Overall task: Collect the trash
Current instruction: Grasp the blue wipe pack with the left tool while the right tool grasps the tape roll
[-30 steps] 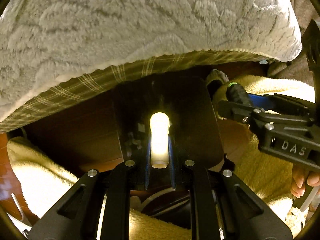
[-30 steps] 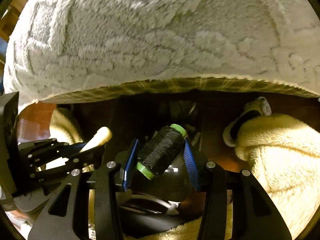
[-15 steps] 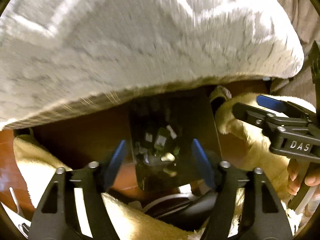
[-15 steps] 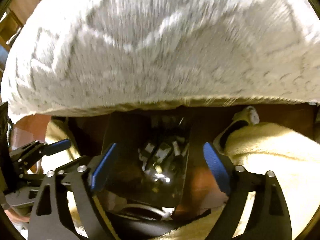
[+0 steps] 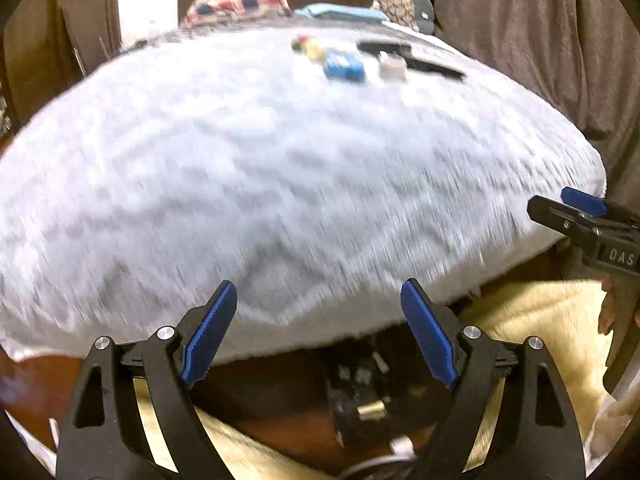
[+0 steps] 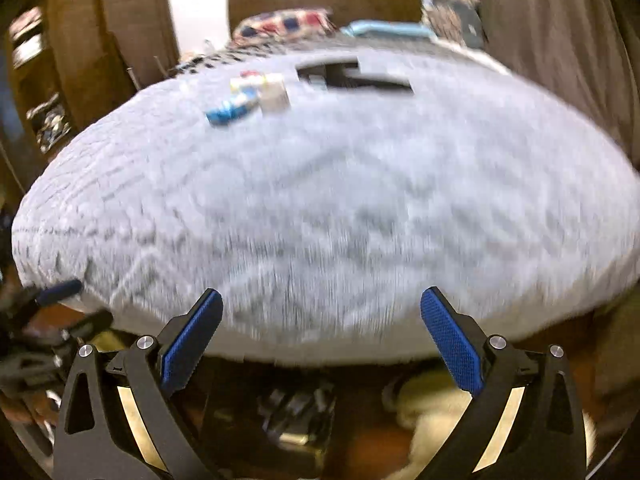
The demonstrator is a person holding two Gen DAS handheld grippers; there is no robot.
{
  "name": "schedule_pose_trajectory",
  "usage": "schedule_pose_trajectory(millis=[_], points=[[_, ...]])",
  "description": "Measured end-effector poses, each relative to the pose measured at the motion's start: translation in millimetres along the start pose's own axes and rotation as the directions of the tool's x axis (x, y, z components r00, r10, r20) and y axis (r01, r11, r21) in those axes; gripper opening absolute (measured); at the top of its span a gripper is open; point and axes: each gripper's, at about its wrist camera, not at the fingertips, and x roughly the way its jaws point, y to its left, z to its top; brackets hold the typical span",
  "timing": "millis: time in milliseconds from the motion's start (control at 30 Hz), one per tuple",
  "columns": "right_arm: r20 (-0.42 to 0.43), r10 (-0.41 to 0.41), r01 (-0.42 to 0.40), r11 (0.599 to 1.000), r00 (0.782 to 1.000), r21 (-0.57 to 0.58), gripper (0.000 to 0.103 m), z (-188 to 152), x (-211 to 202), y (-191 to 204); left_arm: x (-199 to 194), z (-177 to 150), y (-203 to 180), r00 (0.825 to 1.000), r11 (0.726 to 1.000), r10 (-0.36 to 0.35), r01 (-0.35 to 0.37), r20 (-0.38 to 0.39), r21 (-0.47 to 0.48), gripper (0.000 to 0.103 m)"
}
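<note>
Left tongs (image 5: 316, 332) — released, nothing between the pads, jaws just opened; the cream tube carried a second ago is gone.

Right tongs (image 6: 320, 340) — likewise released and just opened; the black thread spool has left them.

Dark bin (image 5: 372, 396) — on the floor at six o'clock below both tongs, probably holding both dropped pieces.

Bed (image 5: 280, 184) — fleecy white cover, now seen from above.

Remaining trash — blue packet (image 5: 344, 66) and white box (image 5: 392, 69) at twelve o'clock, likely the next pickups.
</note>
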Motion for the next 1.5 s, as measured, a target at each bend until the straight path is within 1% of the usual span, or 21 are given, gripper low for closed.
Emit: schedule_pose_trajectory(millis=[33, 100, 167, 233, 300, 367, 533, 667, 700, 733, 900, 1000, 1033, 1100, 1200, 1267, 1333, 1500], points=[[0.020, -0.005, 0.005, 1.000, 1.000, -0.009, 0.099, 10, 2, 2, -1, 9, 1, 1.000, 1.000, 0.008, -0.008, 0.016, 0.005, 0.080], [0.020, 0.004, -0.004, 1.000, 1.000, 0.004, 0.099, 28, 10, 3, -2, 28, 3, 0.999, 1.000, 0.013, -0.014, 0.051, 0.019, 0.080], [0.008, 0.043, -0.044, 0.999, 0.999, 0.026, 0.099, 40, 22, 0, 0, 44, 4, 0.997, 0.999, 0.009, -0.011, 0.074, 0.031, 0.080], [-0.012, 0.084, -0.084, 0.995, 0.996, 0.050, 0.099, 57, 39, 2, 10, 55, 4, 0.997, 1.000, 0.011, -0.014, 0.080, 0.028, 0.080], [-0.022, 0.085, -0.083, 0.995, 0.996, 0.060, 0.099, 69, 50, 3, 16, 71, 9, 0.997, 1.000, 0.009, -0.010, 0.074, 0.009, 0.080], [-0.021, 0.109, -0.107, 0.992, 0.994, 0.069, 0.099, 84, 67, 3, 30, 85, 12, 0.999, 1.000, 0.011, -0.011, 0.050, 0.001, 0.080], [-0.033, 0.068, -0.066, 0.996, 0.997, 0.054, 0.080, 115, 107, 12, 56, 109, 13, 1.000, 0.999, 0.024, -0.024, 0.010, 0.028, 0.079], [-0.038, 0.082, -0.079, 0.995, 0.996, 0.054, 0.078, 131, 122, 15, 67, 118, 10, 1.000, 0.998, 0.021, -0.021, 0.002, 0.056, 0.079], [-0.039, 0.085, -0.083, 0.995, 0.996, 0.051, 0.076, 135, 125, 16, 69, 119, 9, 1.000, 0.998, 0.019, -0.019, 0.000, 0.061, 0.079], [-0.039, 0.087, -0.085, 0.995, 0.995, 0.046, 0.073, 138, 128, 17, 72, 122, 9, 1.000, 0.998, 0.017, -0.017, -0.001, 0.064, 0.079], [-0.047, 0.080, -0.080, 0.997, 0.996, 0.014, 0.066, 150, 143, 26, 85, 134, 5, 1.000, 0.998, 0.008, -0.007, -0.007, 0.064, 0.079], [-0.046, 0.080, -0.081, 0.997, 0.996, -0.019, 0.058, 156, 148, 33, 90, 141, 2, 1.000, 0.998, 0.000, 0.001, -0.008, 0.062, 0.079], [-0.042, 0.089, -0.091, 0.995, 0.995, -0.031, 0.049, 159, 150, 35, 91, 143, 2, 1.000, 0.998, -0.005, 0.005, -0.009, 0.059, 0.079], [-0.045, 0.111, -0.113, 0.993, 0.993, -0.023, 0.034, 163, 152, 34, 95, 149, -1, 1.000, 0.998, -0.013, 0.013, -0.008, 0.056, 0.079], [-0.040, 0.112, -0.112, 0.994, 0.993, -0.007, 0.034, 167, 150, 29, 99, 158, -9, 1.000, 0.997, -0.027, 0.026, 0.000, 0.067, 0.079], [-0.030, 0.097, -0.097, 0.995, 0.995, -0.001, 0.034, 168, 147, 23, 102, 165, -16, 0.999, 0.996, -0.037, 0.036, 0.004, 0.079, 0.079], [-0.017, 0.067, -0.067, 0.998, 0.998, 0.019, 0.034, 168, 141, 10, 106, 172, -22, 0.999, 0.995, -0.039, 0.038, 0.008, 0.091, 0.079], [-0.006, 0.044, -0.043, 0.998, 0.999, 0.051, 0.034, 164, 129, -15, 124, 191, -32, 0.999, 0.995, -0.033, 0.032, 0.010, 0.096, 0.078]])
